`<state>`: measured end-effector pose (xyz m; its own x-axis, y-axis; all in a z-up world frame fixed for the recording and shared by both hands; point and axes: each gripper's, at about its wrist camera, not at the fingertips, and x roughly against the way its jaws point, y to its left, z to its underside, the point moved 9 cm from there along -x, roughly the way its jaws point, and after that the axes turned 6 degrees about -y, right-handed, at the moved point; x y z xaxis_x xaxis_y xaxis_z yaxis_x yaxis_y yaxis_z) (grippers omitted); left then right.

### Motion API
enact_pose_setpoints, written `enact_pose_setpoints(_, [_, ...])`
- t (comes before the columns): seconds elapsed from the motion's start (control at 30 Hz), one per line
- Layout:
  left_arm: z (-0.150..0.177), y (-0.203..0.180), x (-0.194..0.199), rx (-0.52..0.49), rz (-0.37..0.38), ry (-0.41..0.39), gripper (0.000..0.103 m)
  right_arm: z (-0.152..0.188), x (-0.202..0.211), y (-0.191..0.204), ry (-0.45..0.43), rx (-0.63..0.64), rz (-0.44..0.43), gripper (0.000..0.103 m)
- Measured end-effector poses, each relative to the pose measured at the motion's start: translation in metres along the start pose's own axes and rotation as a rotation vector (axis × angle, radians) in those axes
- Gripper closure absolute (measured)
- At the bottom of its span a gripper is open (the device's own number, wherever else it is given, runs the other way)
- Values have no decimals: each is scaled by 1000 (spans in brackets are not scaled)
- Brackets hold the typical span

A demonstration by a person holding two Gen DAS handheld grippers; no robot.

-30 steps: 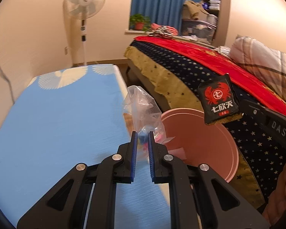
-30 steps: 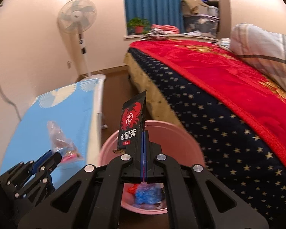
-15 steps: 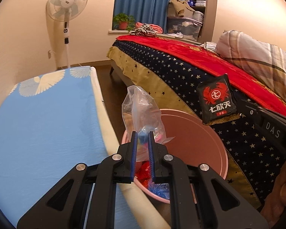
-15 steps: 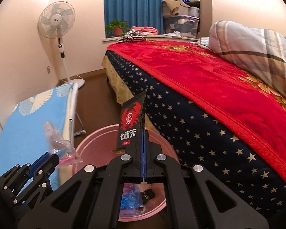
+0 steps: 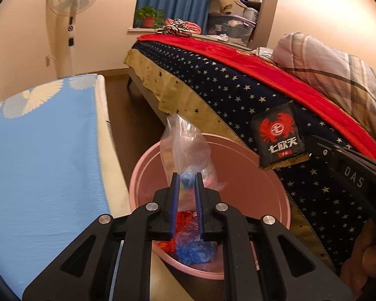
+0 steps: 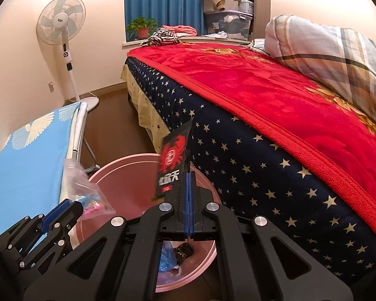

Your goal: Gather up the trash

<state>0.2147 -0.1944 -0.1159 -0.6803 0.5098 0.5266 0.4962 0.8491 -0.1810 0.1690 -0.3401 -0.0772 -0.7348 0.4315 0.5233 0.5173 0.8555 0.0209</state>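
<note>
My left gripper (image 5: 187,178) is shut on a clear plastic bag (image 5: 185,148) and holds it over the pink basin (image 5: 268,188). The bag stands up from the jaws; a narrow gap shows between the blue pads. My right gripper (image 6: 189,178) is shut on a black snack packet with a red crab logo (image 6: 173,161), also above the pink basin (image 6: 117,170). The packet shows in the left wrist view (image 5: 279,138) too. Blue and red trash (image 5: 188,245) lies in the basin's bottom. The left gripper (image 6: 62,210) with the bag (image 6: 85,188) shows in the right wrist view.
The blue ironing board (image 5: 37,163) stands left of the basin. A bed with a starry navy cover and red blanket (image 6: 263,105) runs along the right. A standing fan (image 6: 62,32) is at the far wall. Brown floor lies between.
Both grippers have moved right and forward, off the ironing board. The clear bag now hangs over the basin instead of the board's edge. The packet stays held.
</note>
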Motion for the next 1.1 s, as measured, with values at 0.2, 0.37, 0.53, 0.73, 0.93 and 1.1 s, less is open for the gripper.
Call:
enact_pose_setpoints(0.2, [-4, 5, 11, -16, -11, -19, 44, -4, 2, 0, 2, -2, 13, 70])
enact_pose_setpoints(0.37, [-11, 22, 36, -30, -72, -57, 28, -10, 16, 8, -38, 5, -2, 43])
enact_pose_setpoints(0.53, [-21, 44, 71, -43, -153, -112, 18, -16, 42, 23, -98, 19, -44, 16])
enact_pose_setpoints(0.73, [-15, 73, 111, 7, -254, -152, 9, -10, 71, 50, -126, 57, -131, 5])
enact_pose_setpoints(0.93, [14, 109, 143, 68, -379, -108, 8, 4, 96, 87, -131, 88, -250, 5])
enact_pose_setpoints(1.1, [32, 128, 171, 92, -460, -104, 8, 25, 104, 121, -99, 157, -296, 5])
